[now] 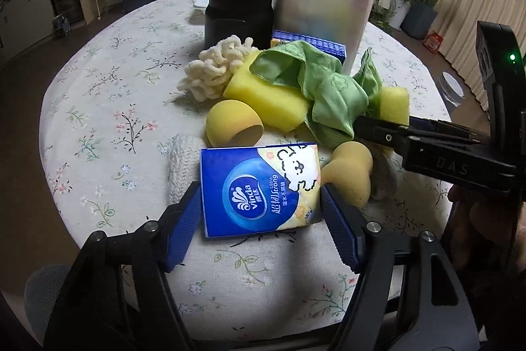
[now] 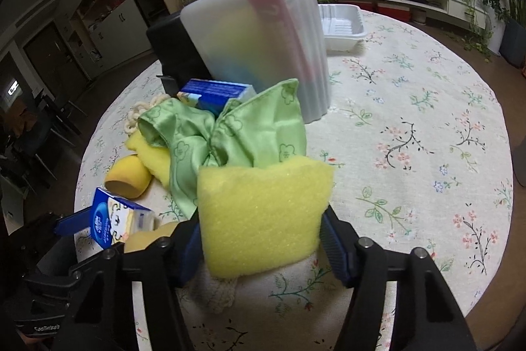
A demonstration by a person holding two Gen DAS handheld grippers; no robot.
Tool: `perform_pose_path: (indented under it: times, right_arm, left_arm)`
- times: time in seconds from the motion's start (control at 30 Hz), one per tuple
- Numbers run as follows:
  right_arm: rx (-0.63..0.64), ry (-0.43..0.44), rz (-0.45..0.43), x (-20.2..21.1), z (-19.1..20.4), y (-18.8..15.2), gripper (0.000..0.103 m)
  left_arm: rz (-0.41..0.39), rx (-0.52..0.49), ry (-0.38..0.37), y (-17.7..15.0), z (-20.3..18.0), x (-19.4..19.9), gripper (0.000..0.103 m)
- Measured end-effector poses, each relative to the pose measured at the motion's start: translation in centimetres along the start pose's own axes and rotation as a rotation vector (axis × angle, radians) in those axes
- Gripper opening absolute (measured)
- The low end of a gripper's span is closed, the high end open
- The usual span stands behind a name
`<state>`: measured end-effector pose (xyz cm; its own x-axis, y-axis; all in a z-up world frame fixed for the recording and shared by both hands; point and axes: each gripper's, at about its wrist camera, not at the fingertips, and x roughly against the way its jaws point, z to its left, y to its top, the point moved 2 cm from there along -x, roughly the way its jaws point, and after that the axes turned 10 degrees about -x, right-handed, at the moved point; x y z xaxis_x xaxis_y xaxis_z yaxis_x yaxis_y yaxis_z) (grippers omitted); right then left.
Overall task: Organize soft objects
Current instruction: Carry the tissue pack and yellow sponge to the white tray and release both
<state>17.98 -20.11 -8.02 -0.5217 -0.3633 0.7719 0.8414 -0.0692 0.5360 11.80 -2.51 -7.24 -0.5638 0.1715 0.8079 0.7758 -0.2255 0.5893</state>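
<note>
My left gripper (image 1: 261, 206) is shut on a blue Vinda tissue pack (image 1: 259, 188), its blue pads pressing both sides. My right gripper (image 2: 259, 236) is shut on a yellow sponge (image 2: 263, 213); it also shows in the left wrist view (image 1: 393, 102). A pile lies behind: a green cloth (image 1: 315, 81), a larger yellow sponge (image 1: 263, 97), a cream chenille mitt (image 1: 213, 71), two yellow egg-shaped sponges (image 1: 231, 124) (image 1: 351, 173), a white knitted cloth (image 1: 180, 173) and a second tissue pack (image 2: 213, 92).
A black container (image 1: 240, 2) and a frosted plastic bin (image 1: 320, 9) stand behind the pile on the round floral table (image 1: 98, 120). A white tray (image 2: 342, 25) sits at the far edge. Potted plants stand around the room.
</note>
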Motion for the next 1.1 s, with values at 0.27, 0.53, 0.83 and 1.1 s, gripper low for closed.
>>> perform_pose_path:
  times: [0.27,0.53,0.83,1.1]
  right_arm:
    - [-0.021,0.031,-0.017,1.0,-0.1,0.3,0.059]
    - [-0.020,0.026,-0.048,2.2,0.3,0.4,0.058]
    - [-0.009,-0.003,-0.076,4.1,0.8,0.2,0.058]
    - [0.016,-0.033,-0.080,5.2,1.3,-0.1,0.058]
  left_arm:
    - [-0.022,0.048,-0.057,-0.2,0.8,0.7,0.068]
    - [-0.061,0.045,-0.067,0.0,0.4,1.9,0.068]
    - [-0.097,0.055,-0.080,-0.1,0.9,3.7,0.068]
    - [-0.125,0.061,-0.090,0.1,1.8,4.6,0.068]
